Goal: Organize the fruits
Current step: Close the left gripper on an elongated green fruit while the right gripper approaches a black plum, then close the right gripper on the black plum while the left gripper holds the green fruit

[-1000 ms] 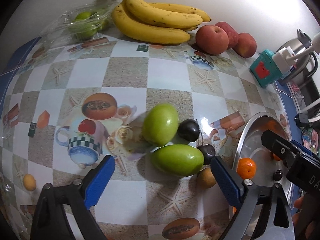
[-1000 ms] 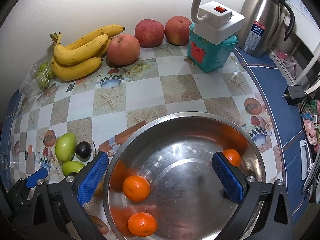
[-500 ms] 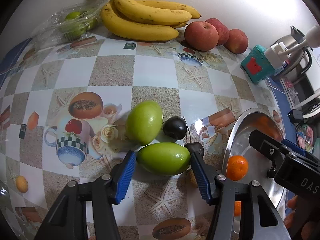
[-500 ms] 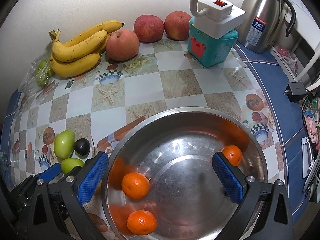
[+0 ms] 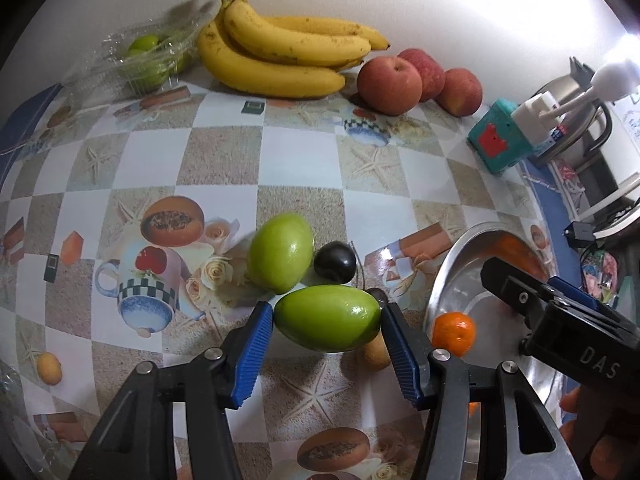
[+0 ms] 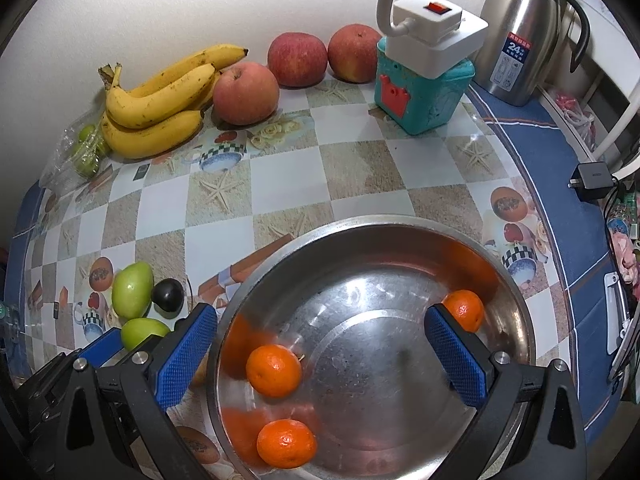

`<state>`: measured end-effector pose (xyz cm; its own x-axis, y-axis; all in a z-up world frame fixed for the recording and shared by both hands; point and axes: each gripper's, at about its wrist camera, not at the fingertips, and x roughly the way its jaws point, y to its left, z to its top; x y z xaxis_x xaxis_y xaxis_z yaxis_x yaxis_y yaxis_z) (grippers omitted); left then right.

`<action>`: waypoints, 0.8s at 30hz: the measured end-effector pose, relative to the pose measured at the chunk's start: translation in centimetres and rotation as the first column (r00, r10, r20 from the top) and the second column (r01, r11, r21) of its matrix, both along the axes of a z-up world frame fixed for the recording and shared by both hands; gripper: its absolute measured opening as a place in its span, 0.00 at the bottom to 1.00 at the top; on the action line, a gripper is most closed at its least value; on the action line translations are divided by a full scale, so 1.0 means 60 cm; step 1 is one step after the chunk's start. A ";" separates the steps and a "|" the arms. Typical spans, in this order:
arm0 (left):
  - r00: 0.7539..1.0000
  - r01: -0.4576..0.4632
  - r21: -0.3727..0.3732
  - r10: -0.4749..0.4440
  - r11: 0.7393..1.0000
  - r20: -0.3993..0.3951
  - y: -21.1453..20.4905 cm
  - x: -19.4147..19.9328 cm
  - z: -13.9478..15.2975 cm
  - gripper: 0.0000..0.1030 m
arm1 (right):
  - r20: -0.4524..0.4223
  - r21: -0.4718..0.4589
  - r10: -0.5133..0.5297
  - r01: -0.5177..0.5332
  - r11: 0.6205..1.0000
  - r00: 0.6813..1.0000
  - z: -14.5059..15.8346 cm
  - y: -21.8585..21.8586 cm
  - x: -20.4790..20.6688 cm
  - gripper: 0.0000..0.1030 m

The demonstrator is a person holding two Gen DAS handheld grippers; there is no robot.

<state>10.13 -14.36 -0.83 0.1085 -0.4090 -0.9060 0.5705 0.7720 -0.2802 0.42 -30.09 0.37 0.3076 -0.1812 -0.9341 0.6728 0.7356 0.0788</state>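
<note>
My left gripper (image 5: 325,312) is shut on a green oval fruit (image 5: 326,318), its blue pads pressing both ends; the fruit lies on the patterned tablecloth. A second green fruit (image 5: 280,258) and a dark plum (image 5: 335,262) sit just behind it. Another dark fruit (image 5: 376,294) and a small tan one (image 5: 376,354) hide partly behind the right finger. My right gripper (image 6: 320,320) hangs open above a steel bowl (image 6: 516,320) holding three mandarins (image 6: 273,370), with nothing between its fingers.
Bananas (image 5: 280,52), three apples (image 5: 390,84) and a plastic bag of small green fruits (image 5: 144,60) line the back wall. A teal box with a white power strip (image 6: 420,92) and a steel thermos (image 6: 520,40) stand at the back right.
My left gripper's jaws came together from wide apart onto the near green fruit and moved slightly closer to it. The right gripper and the bowl stayed put.
</note>
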 end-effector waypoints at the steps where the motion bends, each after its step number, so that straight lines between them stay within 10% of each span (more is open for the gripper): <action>1: 1.000 -0.003 -0.003 0.003 1.000 0.003 0.002 0.000 0.004 0.58 | 0.009 -0.002 0.000 0.000 1.000 1.000 0.004 0.000 -0.001 1.00; 24: 0.959 -0.280 -0.024 0.281 0.960 0.026 0.160 0.075 0.042 0.57 | 0.155 -0.130 0.243 -0.224 0.966 0.958 0.065 0.107 0.051 0.93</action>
